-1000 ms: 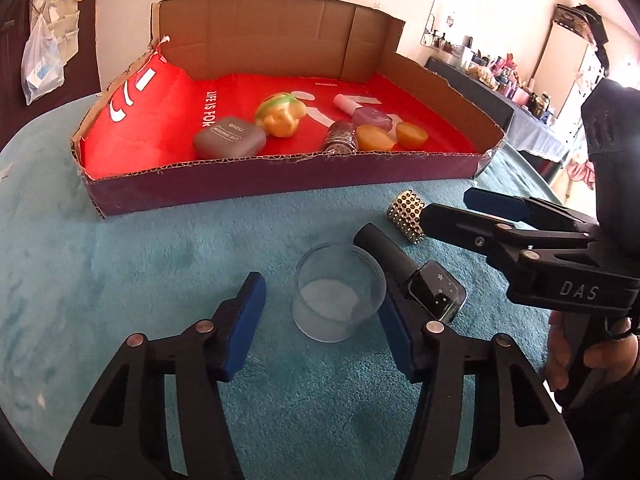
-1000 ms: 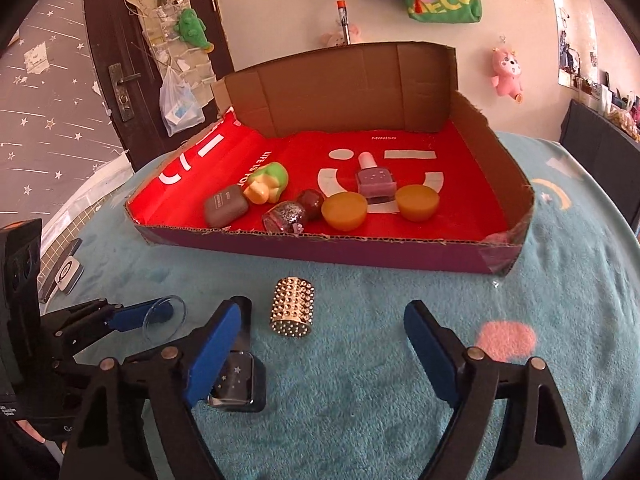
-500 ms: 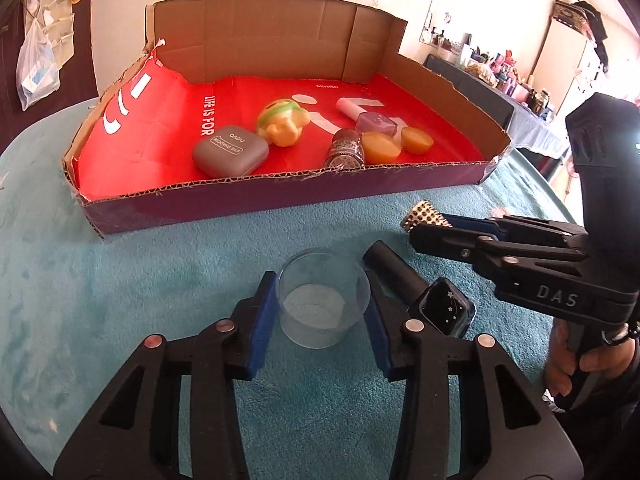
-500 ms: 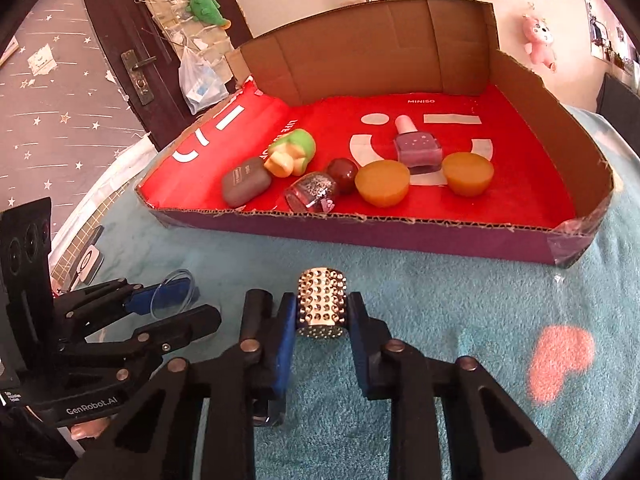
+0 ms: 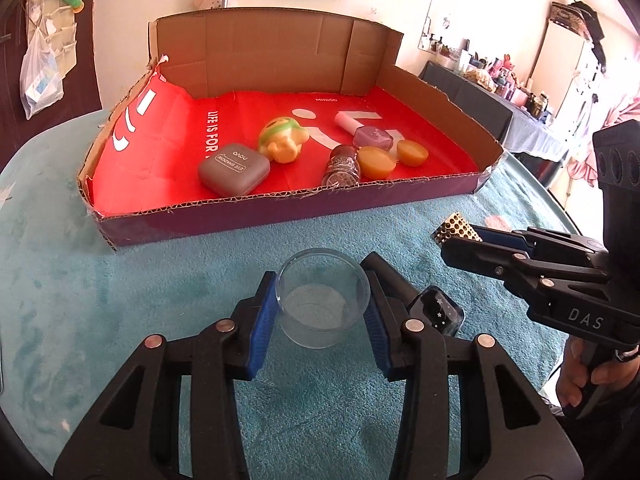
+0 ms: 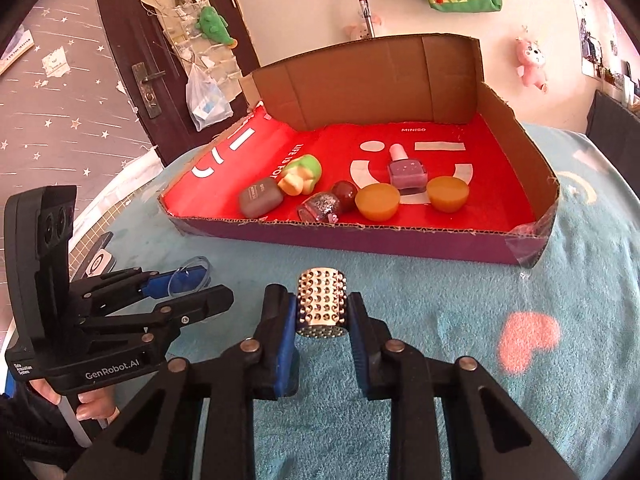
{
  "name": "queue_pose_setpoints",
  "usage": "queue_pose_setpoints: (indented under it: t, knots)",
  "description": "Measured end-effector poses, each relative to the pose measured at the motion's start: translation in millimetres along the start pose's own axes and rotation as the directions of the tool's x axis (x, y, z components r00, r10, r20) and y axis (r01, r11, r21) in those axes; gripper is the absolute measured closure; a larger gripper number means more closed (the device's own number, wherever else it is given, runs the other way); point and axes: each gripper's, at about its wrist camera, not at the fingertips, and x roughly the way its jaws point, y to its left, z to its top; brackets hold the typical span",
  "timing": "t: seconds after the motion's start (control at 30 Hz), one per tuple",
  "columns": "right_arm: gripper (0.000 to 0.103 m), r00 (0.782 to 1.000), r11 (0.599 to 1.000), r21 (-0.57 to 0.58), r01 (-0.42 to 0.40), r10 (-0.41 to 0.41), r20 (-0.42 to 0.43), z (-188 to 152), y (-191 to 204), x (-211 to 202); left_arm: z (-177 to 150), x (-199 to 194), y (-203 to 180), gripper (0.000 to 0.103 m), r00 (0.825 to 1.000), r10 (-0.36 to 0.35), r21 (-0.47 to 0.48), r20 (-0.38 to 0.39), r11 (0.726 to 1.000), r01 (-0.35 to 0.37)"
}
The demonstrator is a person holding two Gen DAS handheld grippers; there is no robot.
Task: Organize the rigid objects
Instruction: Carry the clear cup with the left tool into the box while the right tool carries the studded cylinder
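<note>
The left gripper [image 5: 322, 312] is squeezed on a small clear cup [image 5: 323, 302], its blue pads pressing both sides. The cup is round, see-through and stands upright on the fuzzy blue cloth [image 5: 120, 280]. The left jaws have just been closing on it. Just beside the cup lies a dark bottle with tiny stars [image 5: 440, 312].

The right gripper [image 6: 322, 316] holds a shiny studded roller [image 6: 322, 306] tight between its pads. The roller stands upright.

Farther back sits a cardboard box [image 6: 360, 236] with a red floor. Inside lie a grey case [image 6: 260, 198], a green and yellow toy [image 6: 302, 174], a glitter bottle [image 6: 320, 208], two orange cups [image 6: 378, 202] and a purple nail polish [image 6: 406, 168].
</note>
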Motion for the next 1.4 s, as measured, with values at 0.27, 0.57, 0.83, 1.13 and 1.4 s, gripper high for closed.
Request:
queue_pose_setpoints:
  t: [0.27, 0.57, 0.83, 1.13, 1.4]
  knots:
    - [0.076, 1.000, 1.000, 0.003, -0.006, 0.006, -0.004, -2.3, 1.1, -0.5, -0.9, -4.2, -0.3, 0.064, 1.000, 0.000, -0.001, 0.006, 1.000, 0.000]
    - [0.076, 1.000, 1.000, 0.000, -0.008, 0.008, -0.006, -3.9, 1.9, -1.1, -1.2, -5.7, -0.8, 0.064, 1.000, 0.001, 0.000, 0.008, 1.000, -0.001]
    - [0.075, 1.000, 1.000, -0.001, -0.008, 0.008, -0.006, -6.0, 3.1, -1.9, -0.9, -9.1, -1.9, 0.064, 1.000, 0.000, 0.000, 0.009, 1.000, 0.000]
    - [0.076, 1.000, 1.000, -0.022, -0.015, 0.016, 0.019, 1.6, 7.7, -8.7, 13.6, -27.6, -1.0, 0.064, 0.998, 0.003, 0.018, 0.064, 1.000, -0.004]
    - [0.075, 0.997, 0.997, -0.055, -0.052, 0.055, 0.045, 49.4, 11.0, -1.7, 70.3, -31.8, 18.9, 0.064, 0.994, -0.021, 0.028, 0.103, 0.999, 0.018]
